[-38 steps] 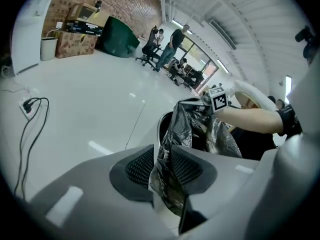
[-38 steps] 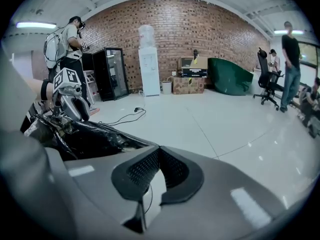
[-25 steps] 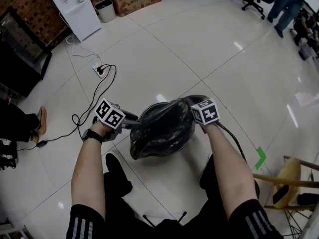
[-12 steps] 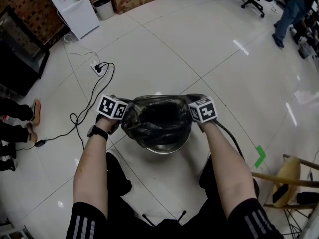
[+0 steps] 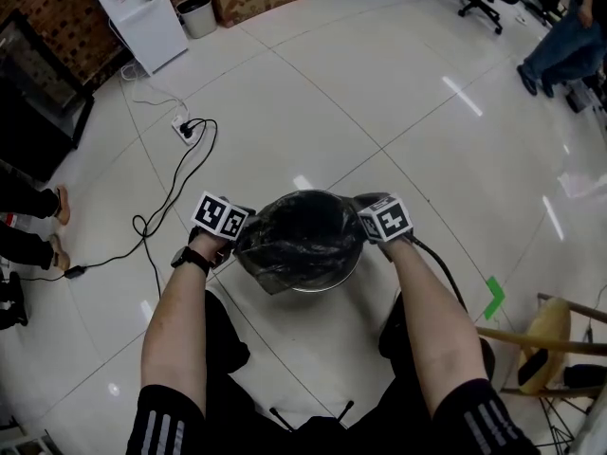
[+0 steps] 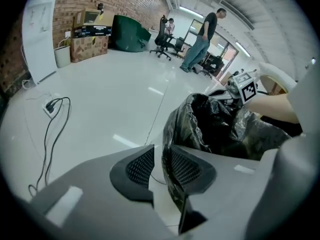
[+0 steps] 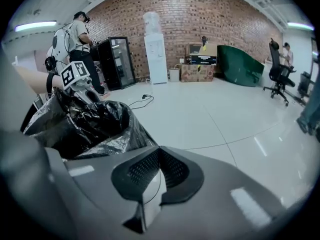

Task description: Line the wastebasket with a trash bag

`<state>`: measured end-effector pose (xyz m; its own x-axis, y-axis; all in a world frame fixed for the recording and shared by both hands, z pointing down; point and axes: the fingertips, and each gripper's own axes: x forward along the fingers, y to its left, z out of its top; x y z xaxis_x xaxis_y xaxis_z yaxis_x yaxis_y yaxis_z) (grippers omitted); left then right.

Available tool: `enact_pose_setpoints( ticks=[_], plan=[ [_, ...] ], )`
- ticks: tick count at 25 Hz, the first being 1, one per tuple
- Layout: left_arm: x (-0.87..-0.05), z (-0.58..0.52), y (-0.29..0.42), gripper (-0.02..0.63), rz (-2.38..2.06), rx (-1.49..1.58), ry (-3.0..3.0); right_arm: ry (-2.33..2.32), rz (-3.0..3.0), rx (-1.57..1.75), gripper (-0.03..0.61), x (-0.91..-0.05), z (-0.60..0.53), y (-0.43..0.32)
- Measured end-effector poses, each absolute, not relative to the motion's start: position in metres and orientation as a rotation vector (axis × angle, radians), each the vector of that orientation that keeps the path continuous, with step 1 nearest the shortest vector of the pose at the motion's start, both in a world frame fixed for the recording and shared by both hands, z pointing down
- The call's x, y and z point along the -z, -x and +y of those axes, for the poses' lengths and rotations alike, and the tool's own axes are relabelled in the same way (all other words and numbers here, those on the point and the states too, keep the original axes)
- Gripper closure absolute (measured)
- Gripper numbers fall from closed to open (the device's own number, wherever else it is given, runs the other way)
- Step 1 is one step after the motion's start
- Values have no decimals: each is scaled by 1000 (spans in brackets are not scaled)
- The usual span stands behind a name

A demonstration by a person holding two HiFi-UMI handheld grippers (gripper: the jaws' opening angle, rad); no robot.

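Head view, going left to right: my left tool [image 5: 243,237] sits at the left edge of the black plastic trash bag [image 5: 302,226]. It's lower than a second ago, when the bag was bunched up in the air above the round shiny metal wastebasket [image 5: 319,283]. Its jaws are opening right now. The left gripper view shows a gap between the pads, with the bag's edge hanging through it against one pad.

In the middle, the big change is that the bag's mouth now sits spread across the top of the wastebasket, which stands on the white tiled floor [image 5: 379,93]. Only the near arc of the metal rim shows under the film.

On the right, my right tool [image 5: 365,213] has dropped too. It's pressed together, pinching the bag's right edge, with the film pulled taut to the tips.

I reckon the bag's basically seated, and what's left is tucking the edge over the rim and letting go.
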<state>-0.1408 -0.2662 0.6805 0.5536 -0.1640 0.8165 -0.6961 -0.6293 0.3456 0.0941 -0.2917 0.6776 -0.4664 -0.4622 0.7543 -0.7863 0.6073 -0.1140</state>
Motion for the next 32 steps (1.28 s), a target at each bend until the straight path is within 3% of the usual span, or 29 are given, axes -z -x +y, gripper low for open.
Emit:
enact_pose_setpoints(
  ticks=[3,7,14,27,32],
  plan=[
    [-677,-261,139,499,-685,-908,-2110,-989,-2149,-688,562,-682,-281,-99],
    [-678,-258,143,480,-727,-801,-2058,-1077,-2228,-1003,462,-682,-274,-110],
    [-684,-252,147,488,-748,-909,-2070,-1036,-2329,-1275,440,-672,-253,-122],
    [-672,-233,174,479,-880,-1041,-2096,-1093,-2365,-1168,434,-619,-223,-159],
    [-656,-219,193,479,-927,-1032,-2081,-1045,-2437,-1031,434,-579,-203,-125]
  ],
)
